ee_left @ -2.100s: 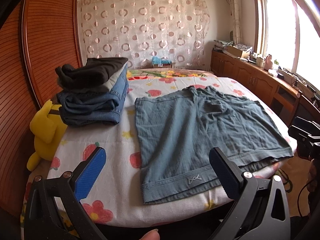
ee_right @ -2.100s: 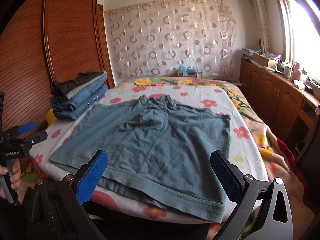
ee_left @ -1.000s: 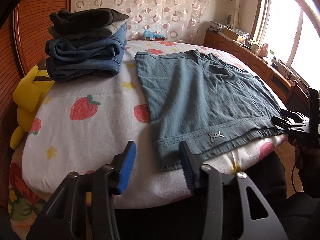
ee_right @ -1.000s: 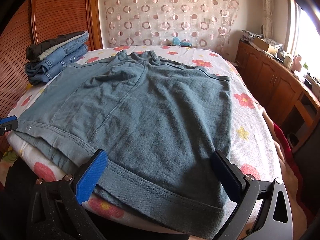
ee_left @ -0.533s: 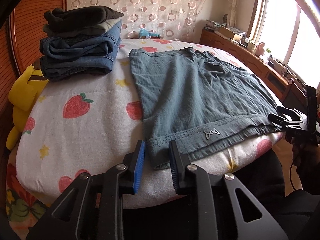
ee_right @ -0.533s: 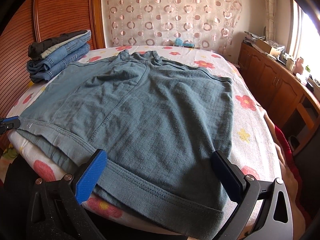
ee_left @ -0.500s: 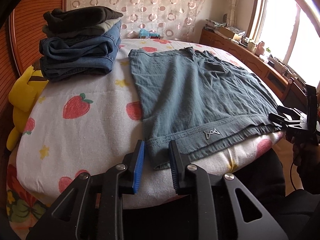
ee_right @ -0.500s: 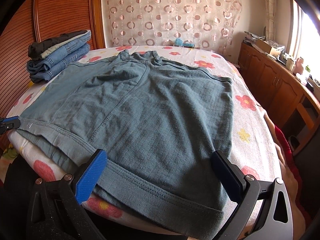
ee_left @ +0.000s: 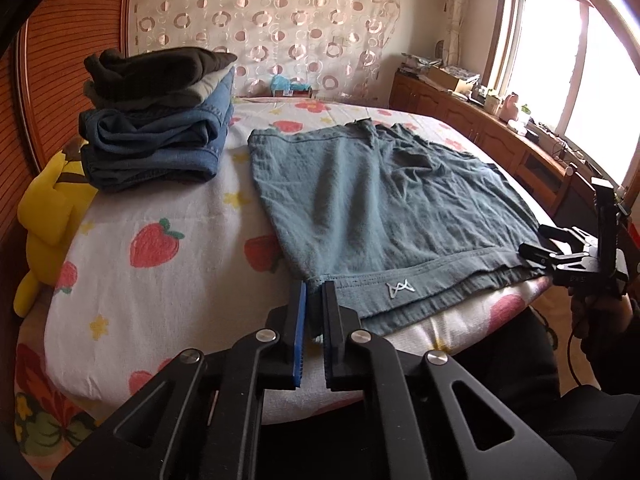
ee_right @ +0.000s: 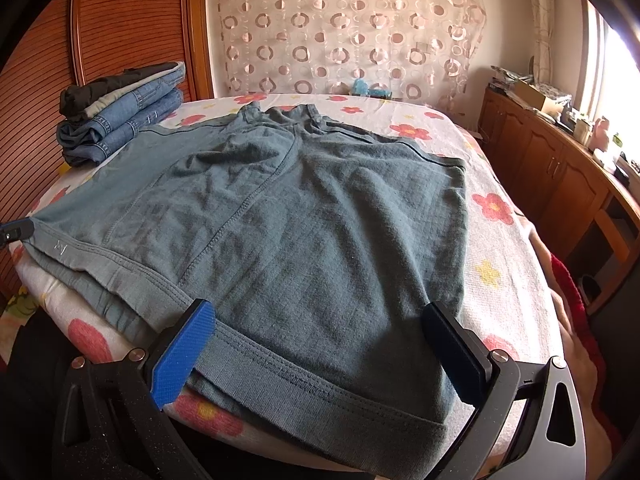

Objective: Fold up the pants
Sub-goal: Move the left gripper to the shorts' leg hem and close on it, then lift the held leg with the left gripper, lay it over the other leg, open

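The jaws of the left gripper [ee_left: 314, 300] have just been closing and now pinch the near left corner of the teal shorts [ee_left: 372, 204] at the hem, cloth caught between the pads. The jaws of the right gripper [ee_right: 320, 344] stand wide apart over the hem at the opposite near corner, released and holding nothing.

The step in hand looks like taking both hem corners before the first fold. To do it well, the right gripper should probably settle onto its own corner and bite through both layers of fabric — a shallow grip on the top layer alone could let the lower one lag and bunch. Both corners would best rise together and evenly, so the hem stays taut and the fold line falls straight.

The shorts lie spread flat on the bed [ee_left: 168, 264], on a sheet printed with strawberries and flowers, waistband toward the far side and hem at the near edge, slightly overhanging it. The fabric is soft and faintly rumpled around the crotch seam — a small pale logo sits on the hem near the left corner. A stack of folded jeans [ee_left: 156, 140] sits apart to the left.
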`<state>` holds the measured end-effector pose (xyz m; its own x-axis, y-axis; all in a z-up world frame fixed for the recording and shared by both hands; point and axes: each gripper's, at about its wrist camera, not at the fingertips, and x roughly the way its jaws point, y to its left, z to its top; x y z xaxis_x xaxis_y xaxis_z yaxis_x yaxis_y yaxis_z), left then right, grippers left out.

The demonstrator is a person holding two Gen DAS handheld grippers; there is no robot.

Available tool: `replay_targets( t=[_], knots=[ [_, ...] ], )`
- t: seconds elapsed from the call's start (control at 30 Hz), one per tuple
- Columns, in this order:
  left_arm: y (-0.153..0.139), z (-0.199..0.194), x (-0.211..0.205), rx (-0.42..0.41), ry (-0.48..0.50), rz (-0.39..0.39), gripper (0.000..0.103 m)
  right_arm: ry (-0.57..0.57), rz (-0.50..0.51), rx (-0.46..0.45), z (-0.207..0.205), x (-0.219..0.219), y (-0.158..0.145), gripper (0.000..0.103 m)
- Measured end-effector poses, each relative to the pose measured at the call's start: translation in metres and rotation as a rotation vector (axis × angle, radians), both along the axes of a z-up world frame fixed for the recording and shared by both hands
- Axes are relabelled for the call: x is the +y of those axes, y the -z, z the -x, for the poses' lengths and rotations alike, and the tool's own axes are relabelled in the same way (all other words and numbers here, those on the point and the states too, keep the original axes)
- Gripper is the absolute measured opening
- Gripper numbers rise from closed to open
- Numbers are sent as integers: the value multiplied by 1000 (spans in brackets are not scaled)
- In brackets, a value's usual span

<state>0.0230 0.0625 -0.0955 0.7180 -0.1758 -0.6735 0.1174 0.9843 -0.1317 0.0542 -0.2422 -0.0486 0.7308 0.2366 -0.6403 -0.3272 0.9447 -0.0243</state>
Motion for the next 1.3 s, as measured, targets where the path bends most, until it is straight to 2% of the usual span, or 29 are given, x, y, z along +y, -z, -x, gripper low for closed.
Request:
replay_targets(
  t=[0.3,0.67,1.03,1.3],
  knots=[
    [-26,-10,-12,-53,47,35,8,-14,10,-11,4,3,-13,98],
    [-66,-37,-52,-135,168,34,7,-15,-17,-19,7,0,-17,76],
    [-103,-65,-109,-196,297,39,7,11,-44,-23,4,-12,-17,72],
    [-109,-86,-140,-184,366,57,7,22,-51,-29,4,-18,-17,72]
  ],
)
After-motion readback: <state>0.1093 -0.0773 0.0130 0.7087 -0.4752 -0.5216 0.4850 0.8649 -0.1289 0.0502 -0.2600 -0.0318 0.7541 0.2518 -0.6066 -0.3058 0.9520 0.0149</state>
